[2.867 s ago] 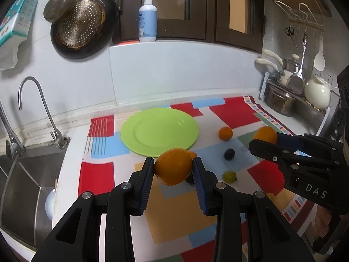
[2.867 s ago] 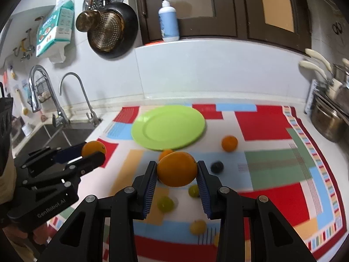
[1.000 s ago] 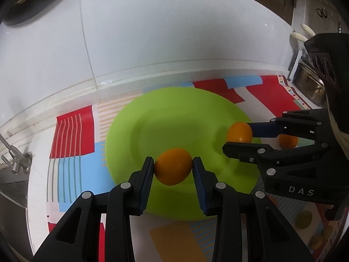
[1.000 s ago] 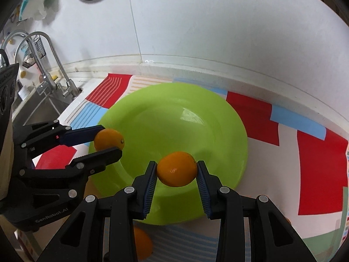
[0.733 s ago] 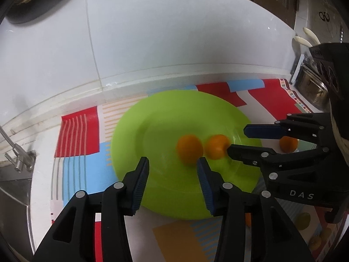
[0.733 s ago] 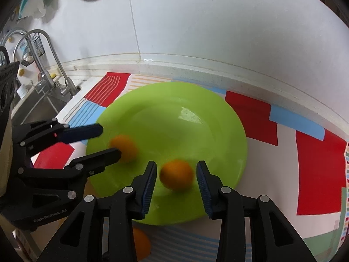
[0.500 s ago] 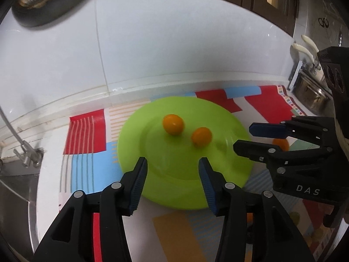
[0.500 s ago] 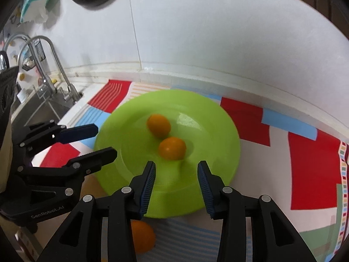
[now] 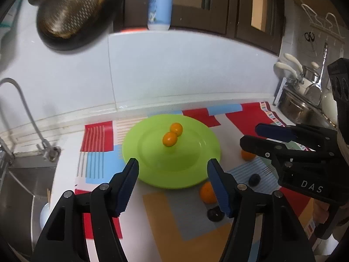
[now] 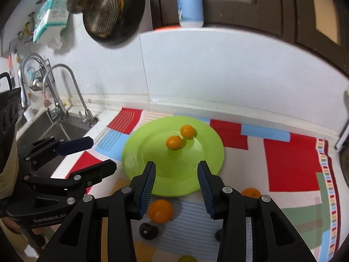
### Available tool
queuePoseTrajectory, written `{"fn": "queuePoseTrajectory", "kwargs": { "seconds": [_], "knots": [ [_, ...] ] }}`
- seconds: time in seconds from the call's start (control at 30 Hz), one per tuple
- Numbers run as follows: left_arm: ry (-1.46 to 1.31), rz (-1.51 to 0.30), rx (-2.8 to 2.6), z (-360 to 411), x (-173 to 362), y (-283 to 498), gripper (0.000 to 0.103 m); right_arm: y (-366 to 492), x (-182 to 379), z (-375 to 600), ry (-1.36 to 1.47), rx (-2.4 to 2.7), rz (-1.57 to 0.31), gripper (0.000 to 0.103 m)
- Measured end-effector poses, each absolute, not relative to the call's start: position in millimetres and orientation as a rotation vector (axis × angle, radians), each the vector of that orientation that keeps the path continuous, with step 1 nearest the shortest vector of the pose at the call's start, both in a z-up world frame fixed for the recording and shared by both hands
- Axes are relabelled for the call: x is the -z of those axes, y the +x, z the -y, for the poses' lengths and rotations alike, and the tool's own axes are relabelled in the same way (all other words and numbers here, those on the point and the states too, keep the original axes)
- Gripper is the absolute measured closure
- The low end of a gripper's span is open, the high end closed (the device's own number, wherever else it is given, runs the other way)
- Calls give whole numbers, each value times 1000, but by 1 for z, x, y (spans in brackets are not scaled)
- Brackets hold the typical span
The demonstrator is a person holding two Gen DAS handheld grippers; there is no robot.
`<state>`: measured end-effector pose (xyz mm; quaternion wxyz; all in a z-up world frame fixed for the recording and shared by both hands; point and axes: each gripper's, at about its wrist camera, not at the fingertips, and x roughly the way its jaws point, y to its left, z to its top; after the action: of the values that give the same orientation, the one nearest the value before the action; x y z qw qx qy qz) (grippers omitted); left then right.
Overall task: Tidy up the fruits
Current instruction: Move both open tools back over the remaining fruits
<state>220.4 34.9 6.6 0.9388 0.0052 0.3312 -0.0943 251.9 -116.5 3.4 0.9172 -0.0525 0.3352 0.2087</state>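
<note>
So, both tools empty: left tool (image 9: 172, 170) and right tool (image 10: 176, 174) spread wide. Two oranges (image 10: 174, 142) touching on far half of green plate (image 10: 135, 163). Loose orange (image 10: 160, 210) on desk near plate's near rim: probably light, firm, rolls easily, so pinch across widest middle, gently.

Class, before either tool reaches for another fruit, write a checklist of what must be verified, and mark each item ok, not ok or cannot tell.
1. Left tool open and holding nothing: ok.
2. Right tool open and holding nothing: ok.
3. Two oranges lie on the green plate: ok.
4. Plate has bare room for more fruit: ok.
5. Nearest loose orange lies on the cloth in front of the plate, nothing covering it: ok.
6. All fruit gathered: not ok; another orange and a dark fruit are on the cloth.
</note>
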Motion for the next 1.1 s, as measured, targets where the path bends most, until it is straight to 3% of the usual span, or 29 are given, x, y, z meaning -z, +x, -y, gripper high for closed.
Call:
{"fn": "queuePoseTrajectory", "kwargs": {
  "seconds": [0.53,1.1],
  "knots": [
    [67,-588,193,-10,-32,134,27,162,-26,155,-68,-331,-609,62],
    [99,-572,272,20,-20,96,27,98,-14,186,-49,-222,-629,62]
  ]
}}
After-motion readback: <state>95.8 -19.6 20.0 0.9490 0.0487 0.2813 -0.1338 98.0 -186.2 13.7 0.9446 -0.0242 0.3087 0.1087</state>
